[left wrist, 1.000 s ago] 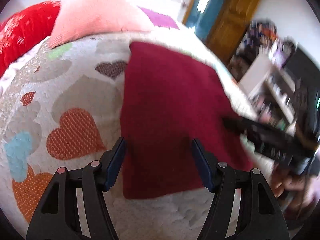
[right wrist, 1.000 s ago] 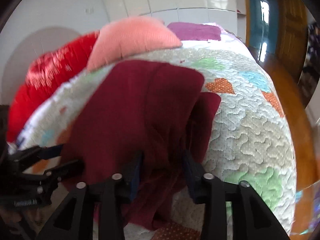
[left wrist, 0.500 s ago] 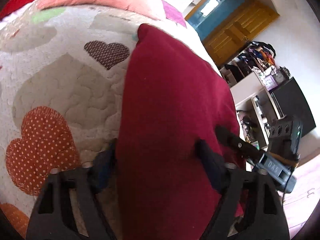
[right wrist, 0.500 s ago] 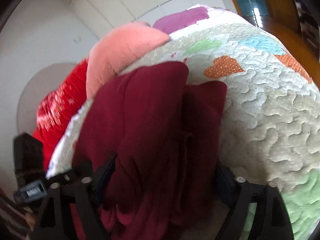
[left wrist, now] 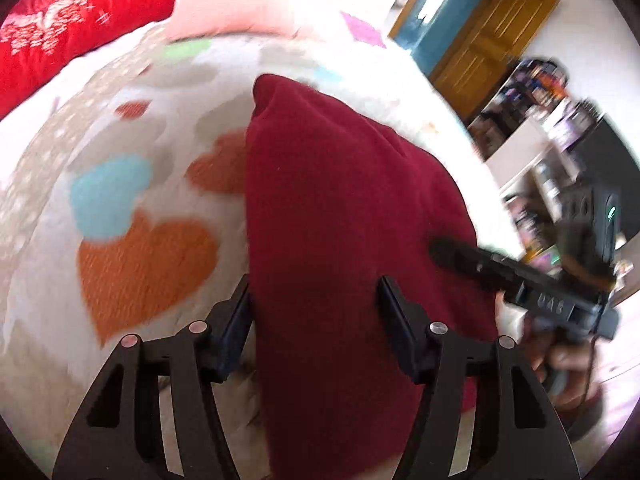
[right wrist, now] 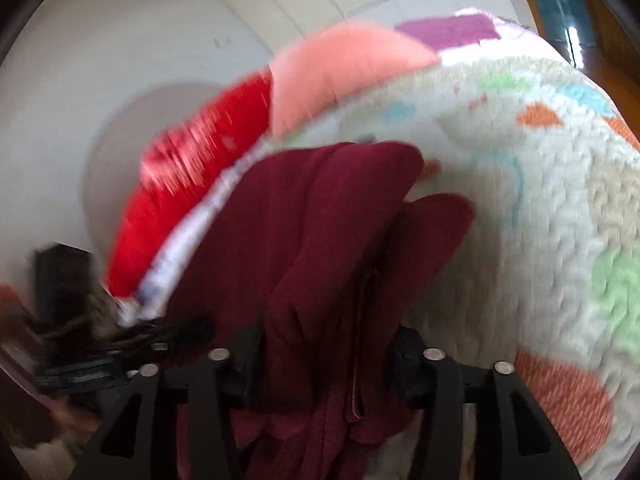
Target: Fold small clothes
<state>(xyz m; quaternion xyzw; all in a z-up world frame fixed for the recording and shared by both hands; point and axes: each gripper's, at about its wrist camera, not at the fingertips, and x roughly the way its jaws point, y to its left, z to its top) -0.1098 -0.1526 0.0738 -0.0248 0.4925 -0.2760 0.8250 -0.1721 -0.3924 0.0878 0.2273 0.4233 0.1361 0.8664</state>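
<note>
Since a moment ago the maroon garment (left wrist: pixel 340 240) has lifted off the heart-patterned quilt (left wrist: pixel 132 264) at frame centre. The left gripper (left wrist: pixel 316 312) and the right gripper (right wrist: pixel 324 344) each stand half-open around bunched cloth; actual grip unclear. Folding seems underway.

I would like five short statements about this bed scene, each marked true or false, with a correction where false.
1. The maroon garment lies on the heart-patterned quilt. True.
2. The left gripper is shut. False: its jaws stand apart with cloth between them.
3. The garment is blue. False: it is dark red.
4. A red pillow lies beside a pink pillow. True.
5. The right gripper has cloth bunched between its fingers. True.
</note>
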